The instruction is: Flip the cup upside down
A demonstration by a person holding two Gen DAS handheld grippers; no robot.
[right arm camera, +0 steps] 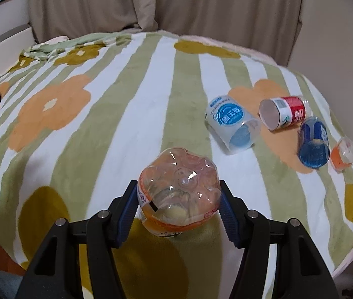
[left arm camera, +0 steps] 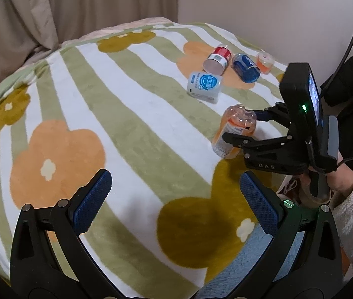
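Step in hand: the orange cup (right arm camera: 178, 191) sits between the pads of the right gripper (right arm camera: 177, 205), its petal-shaped base turned up — the flip looks made or nearly made, judging by the base on top and the rim down by the blanket (right arm camera: 131, 114).
Right claw: pinching the orange cup at both sides; the left wrist view shows the cup (left arm camera: 233, 132) tilted a little, rim low, and I cannot tell if the rim touches the cloth.
Left claw: the left gripper (left arm camera: 174, 199) is spread wide with nothing between its pads, hanging over the blanket nearer the camera than the orange cup.
Where the cup is: at the near part of the blanket, by a mustard flower print.
Others: beyond the orange cup lie a white-and-blue cup (right arm camera: 232, 129), a red cup (right arm camera: 284, 113), a blue cup (right arm camera: 313, 145) and a small orange cup (right arm camera: 343, 153) — all on their sides.
Next move calls for: squaring the rim flat on the soft cloth, then easing the pads apart gently, since plush could let a light cup tip.
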